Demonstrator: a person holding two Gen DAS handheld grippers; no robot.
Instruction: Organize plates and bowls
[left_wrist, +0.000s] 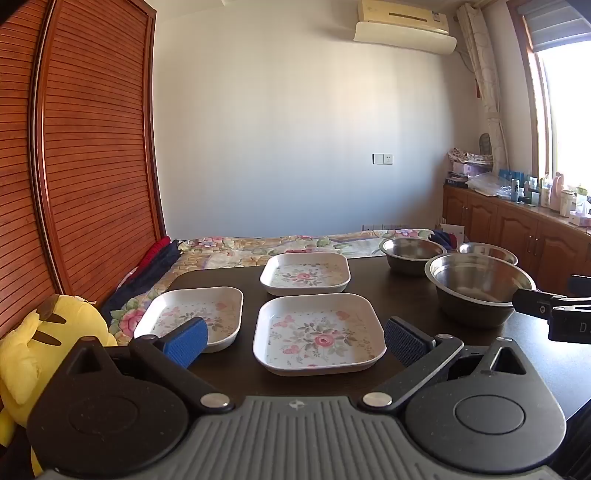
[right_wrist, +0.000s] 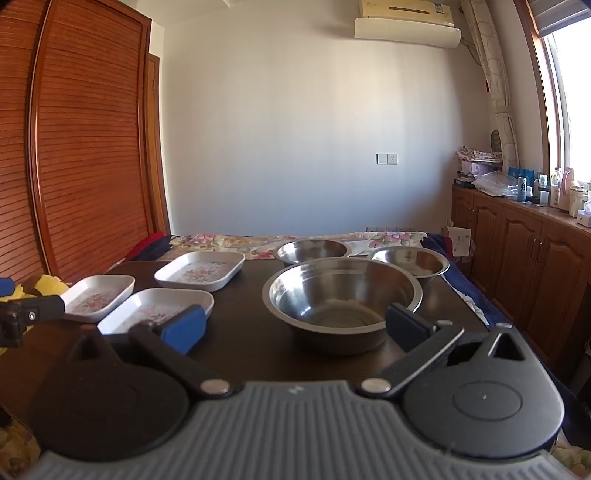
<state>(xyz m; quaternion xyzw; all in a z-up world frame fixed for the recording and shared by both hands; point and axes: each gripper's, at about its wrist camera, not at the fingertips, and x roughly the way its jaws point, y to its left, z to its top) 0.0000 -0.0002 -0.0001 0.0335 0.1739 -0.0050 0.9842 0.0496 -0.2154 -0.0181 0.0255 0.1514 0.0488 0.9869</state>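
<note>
Left wrist view shows the left gripper (left_wrist: 293, 341) with its jaws spread as wide as they go and nothing held; between the blue pads sits the nearest plate (left_wrist: 319, 334), at about 12 o'clock from the gripper and close in; a second plate (left_wrist: 190, 317) lies at 10 o'clock, just beside the first, and a third plate (left_wrist: 304, 273) stands farther back at 12 o'clock; none of the three touches another. Right wrist view shows the right gripper (right_wrist: 293, 328), equally wide and empty, facing the large bowl (right_wrist: 341, 299) at 12 o'clock; two smaller bowls (right_wrist: 312, 251) (right_wrist: 410, 262) sit behind it at 11 and 1 o'clock near the far edge of the dark table (right_wrist: 251, 291).

The step in hand looks like a first approach, with nothing yet stacked; to do it well, each gripper should probably take its piece by one rim, one pad inside and one outside, rather than straddle the whole piece; the plates would nest on one pile, the small bowls inside the large one.

The plates are square with rounded corners, white, shallow, printed with pink flowers; the bowls are round polished steel, likely slippery.
</note>
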